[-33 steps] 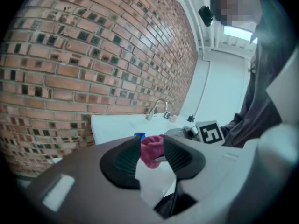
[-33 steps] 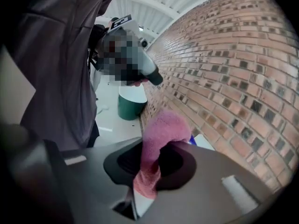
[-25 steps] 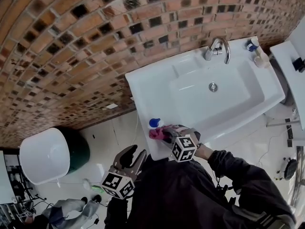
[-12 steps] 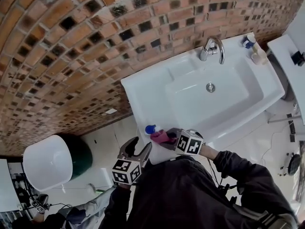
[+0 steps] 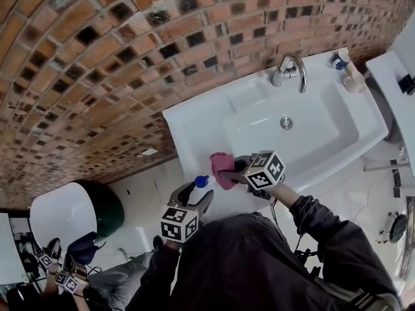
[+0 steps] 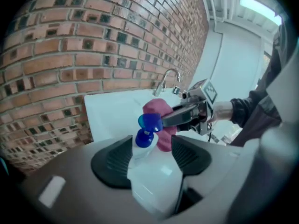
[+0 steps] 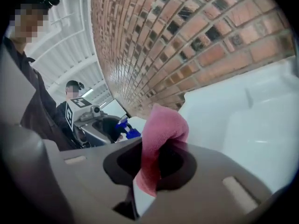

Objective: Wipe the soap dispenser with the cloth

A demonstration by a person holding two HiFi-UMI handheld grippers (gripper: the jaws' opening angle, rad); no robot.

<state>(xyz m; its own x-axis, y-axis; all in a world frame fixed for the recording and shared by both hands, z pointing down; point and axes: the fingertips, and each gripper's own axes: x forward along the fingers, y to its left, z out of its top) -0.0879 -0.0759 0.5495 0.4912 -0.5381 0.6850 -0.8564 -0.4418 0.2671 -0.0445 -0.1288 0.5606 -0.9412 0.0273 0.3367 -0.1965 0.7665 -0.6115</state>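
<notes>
The soap dispenser (image 5: 198, 188), a white bottle with a blue pump, is found at the corner of the sink (image 5: 194, 118) nearest the person, on the side away from the tap (image 5: 293, 67). In the head view it is largely covered by the left claw (image 5: 196, 194). The left gripper view supplies the rest: there the soap dispenser (image 6: 150, 174) is seen between the two ribbed pads of the left claw (image 6: 152, 146), whose jaws are opening and are set wide around it rather than clamped on it.

The cloth (image 5: 222, 166), pink, is held by the right claw (image 5: 232, 168) just above the sink's front rim, just beside the pump. In the right gripper view the cloth (image 7: 161, 136) is shown folded over and pinched between the closed jaws of the right claw (image 7: 160, 148), one end hanging toward the camera.

Only the head view takes in two small bottles (image 5: 354, 80) at the sink's far corner, beside the tap. Black-and-white square markers are carried on each claw's cube.
</notes>
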